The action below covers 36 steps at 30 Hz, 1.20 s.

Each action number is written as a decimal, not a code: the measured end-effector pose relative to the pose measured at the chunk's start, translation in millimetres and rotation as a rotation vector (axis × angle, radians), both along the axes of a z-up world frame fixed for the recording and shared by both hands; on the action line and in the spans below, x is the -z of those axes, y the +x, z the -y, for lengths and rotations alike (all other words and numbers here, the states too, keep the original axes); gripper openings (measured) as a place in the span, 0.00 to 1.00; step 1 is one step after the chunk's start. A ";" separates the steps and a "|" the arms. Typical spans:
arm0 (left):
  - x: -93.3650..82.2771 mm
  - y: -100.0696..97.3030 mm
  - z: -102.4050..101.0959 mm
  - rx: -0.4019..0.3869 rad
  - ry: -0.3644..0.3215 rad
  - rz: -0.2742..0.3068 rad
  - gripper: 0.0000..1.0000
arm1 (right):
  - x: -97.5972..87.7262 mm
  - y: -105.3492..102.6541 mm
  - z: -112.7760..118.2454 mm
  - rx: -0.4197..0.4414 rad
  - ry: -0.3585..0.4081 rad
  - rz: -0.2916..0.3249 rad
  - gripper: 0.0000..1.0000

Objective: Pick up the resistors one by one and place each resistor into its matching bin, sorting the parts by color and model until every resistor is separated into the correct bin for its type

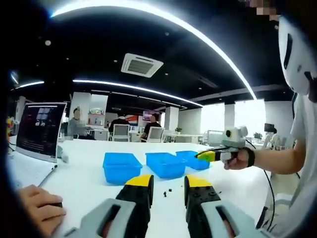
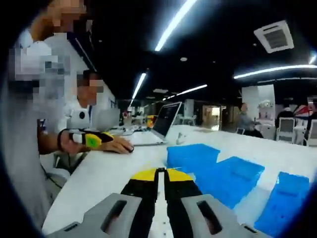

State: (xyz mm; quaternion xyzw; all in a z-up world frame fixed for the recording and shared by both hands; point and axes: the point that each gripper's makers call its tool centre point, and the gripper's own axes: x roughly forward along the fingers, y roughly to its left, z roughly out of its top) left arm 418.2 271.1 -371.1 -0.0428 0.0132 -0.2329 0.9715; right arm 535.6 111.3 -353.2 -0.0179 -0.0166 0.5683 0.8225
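My left gripper (image 1: 169, 184) stands open low over the white table (image 1: 84, 181), nothing between its yellow-tipped jaws. Just beyond the gap lie a few tiny dark resistors (image 1: 168, 191). Three blue bins stand in a row behind them: left bin (image 1: 121, 166), middle bin (image 1: 165, 164), right bin (image 1: 190, 158). My right gripper (image 1: 209, 155), held in a hand, hovers at the right bin's near edge. In the right gripper view its own jaws (image 2: 161, 174) are pressed together, and I cannot make out anything between them. The bins (image 2: 192, 156) (image 2: 230, 177) (image 2: 290, 198) lie ahead to its right.
An open laptop (image 1: 39, 130) stands at the table's left, with another person's hand (image 1: 38, 208) resting beside it. In the right gripper view the left gripper (image 2: 91, 140) shows at the table edge near that hand (image 2: 118, 145). People sit at desks far behind.
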 end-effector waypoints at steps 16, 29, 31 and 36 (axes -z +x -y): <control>-1.3 0.1 2.7 0.005 -0.009 -0.002 0.27 | -30.3 118.0 143.9 0.475 0.142 -0.044 0.08; -2.9 -2.6 -2.4 -0.012 -0.005 -0.001 0.27 | 18.1 139.2 178.6 0.657 0.082 -0.168 0.35; -1.5 -2.2 -4.0 -0.017 -0.005 -0.005 0.27 | 15.9 139.0 179.2 0.654 0.083 -0.164 0.32; -2.8 -1.4 -1.5 -0.007 0.000 -0.001 0.27 | 4.5 137.8 177.6 0.645 0.075 -0.133 0.31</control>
